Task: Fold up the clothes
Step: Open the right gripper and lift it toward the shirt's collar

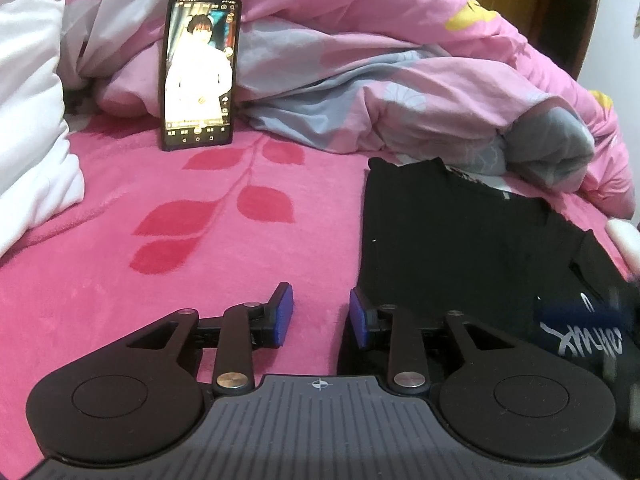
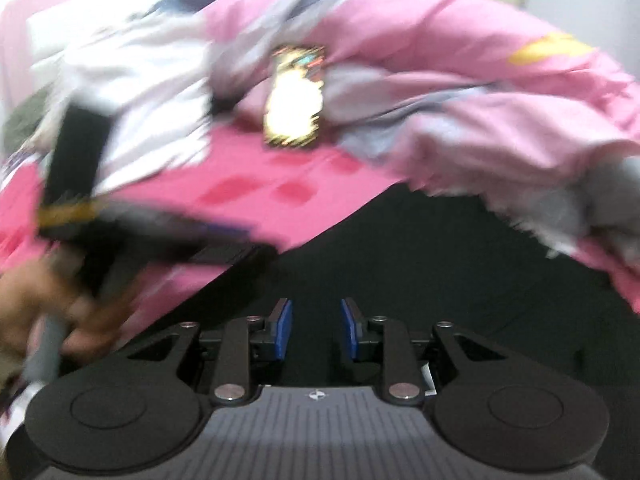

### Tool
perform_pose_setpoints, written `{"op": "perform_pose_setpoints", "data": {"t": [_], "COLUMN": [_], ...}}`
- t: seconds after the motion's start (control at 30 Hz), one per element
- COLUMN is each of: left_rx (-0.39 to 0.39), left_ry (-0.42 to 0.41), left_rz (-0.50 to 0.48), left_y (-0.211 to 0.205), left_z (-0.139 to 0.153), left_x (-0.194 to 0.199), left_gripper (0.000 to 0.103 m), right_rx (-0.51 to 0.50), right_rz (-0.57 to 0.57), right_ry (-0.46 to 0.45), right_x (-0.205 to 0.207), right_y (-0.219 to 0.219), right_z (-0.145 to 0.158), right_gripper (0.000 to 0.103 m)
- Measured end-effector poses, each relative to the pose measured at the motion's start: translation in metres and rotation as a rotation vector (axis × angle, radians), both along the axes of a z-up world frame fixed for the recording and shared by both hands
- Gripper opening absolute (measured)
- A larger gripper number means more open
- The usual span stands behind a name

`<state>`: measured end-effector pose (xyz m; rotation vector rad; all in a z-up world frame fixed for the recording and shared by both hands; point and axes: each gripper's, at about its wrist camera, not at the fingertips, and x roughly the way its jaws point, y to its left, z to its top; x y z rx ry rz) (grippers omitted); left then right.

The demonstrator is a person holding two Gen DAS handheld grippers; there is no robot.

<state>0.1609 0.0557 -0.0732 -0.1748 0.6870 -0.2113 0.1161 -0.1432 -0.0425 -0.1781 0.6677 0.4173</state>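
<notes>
Pink fleece blanket (image 1: 120, 200) with red leaf prints covers the bed, and a bunched-up pink and grey duvet (image 1: 400, 80) sits at the back with a lit phone (image 1: 199, 72) propped against it. The black t-shirt (image 1: 448, 248) lies mostly flat on the bed's right side. Left claw (image 1: 321, 316) is partly open with nothing in it, hovering right at the shirt's left edge. Right claw (image 2: 316, 328), in its blurry view, is also partly open and empty over the black fabric.

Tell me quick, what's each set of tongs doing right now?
Left tongs: open, holding nothing.
Right tongs: open over the black shirt, gripping nothing.
</notes>
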Motion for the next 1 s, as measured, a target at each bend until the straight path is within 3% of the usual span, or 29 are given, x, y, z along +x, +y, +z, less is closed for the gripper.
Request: {"op": "perform_pose_setpoints", "data": {"t": [0.1,0.17,0.3,0.43,0.6,0.67,0.77,0.87,1.0], "left_rx": [-0.009,-0.01,-0.022,-0.009,-0.01,-0.009,-0.006,0.008,0.015], "left_ry": [0.002,0.002,0.007,0.003,-0.001,0.0,0.003,0.001,-0.004], "left_rz": [0.001,0.0,0.001,0.003,0.005,0.006,0.008,0.013,0.018], "left_y": [0.001,0.001,0.003,0.001,0.001,0.001,0.0,-0.002,-0.002], "left_z": [-0.001,-0.001,-0.001,-0.001,-0.002,-0.002,-0.002,-0.002,-0.002], "left_x": [0.0,0.0,0.001,0.0,0.0,0.0,0.0,-0.001,-0.002], "left_gripper": [0.031,0.031,0.031,0.031,0.031,0.031,0.031,0.031,0.031], "right_rx": [0.013,-0.03,0.111,0.108,0.093,0.043,0.03,0.081,0.094], "right_rz": [-0.093,-0.18,-0.373,-0.353,-0.262,-0.353,-0.53,-0.409,-0.196], "right_ry": [0.009,0.036,0.06,0.002,0.041,0.051,-0.012,-0.042,0.03], "right_x": [0.034,0.047,0.04,0.035,0.072,0.085,0.087,0.084,0.11], "right_y": [-0.024,-0.046,-0.104,-0.101,-0.075,-0.081,-0.09,-0.065,-0.013], "right_z": [-0.015,-0.033,-0.032,-0.017,-0.032,-0.039,-0.024,-0.011,-0.021], "right_gripper": [0.028,0.027,0.028,0.029,0.029,0.027,0.028,0.028,0.028]}}
